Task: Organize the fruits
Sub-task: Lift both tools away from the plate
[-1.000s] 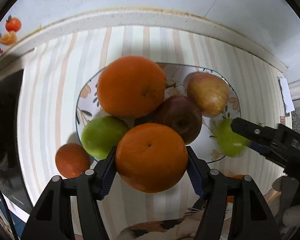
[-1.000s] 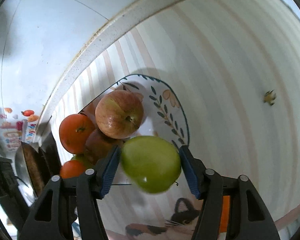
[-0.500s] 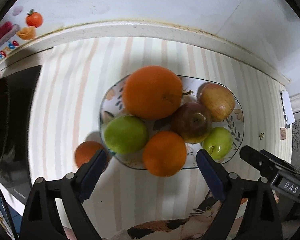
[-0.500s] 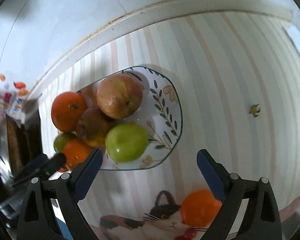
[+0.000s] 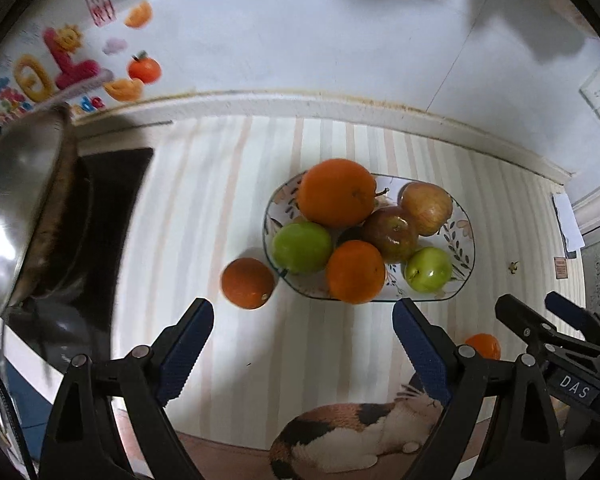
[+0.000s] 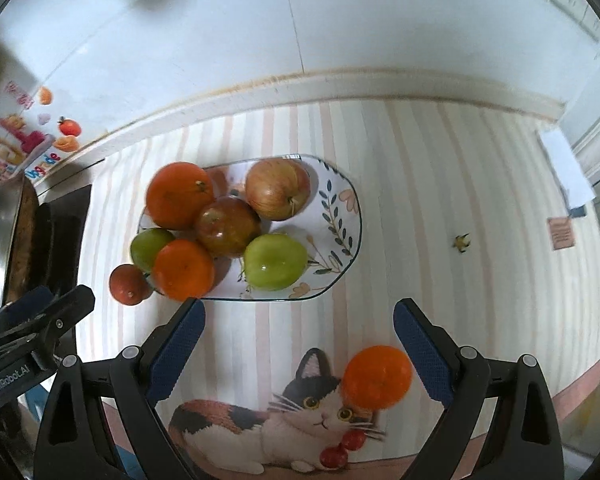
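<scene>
Left claw (image 5: 303, 348) wide open, nothing in it. Right claw (image 6: 298, 344) wide open too, nothing in it. Plate (image 6: 340, 216) with fruit sits on tabletop (image 6: 440, 208), ahead of both claws. Small orange (image 5: 247, 283) beside plate, ahead of left claw. Loose orange (image 6: 378, 377) on tabletop, near right claw's right finger.

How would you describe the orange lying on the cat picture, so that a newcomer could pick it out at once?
Start at the striped mat and its flowered plate piled with fruit. Come toward the near edge, to the printed cat. The orange lies beside the cat's head, well apart from the plate; the other loose orange sits right against the plate's far end.
</scene>
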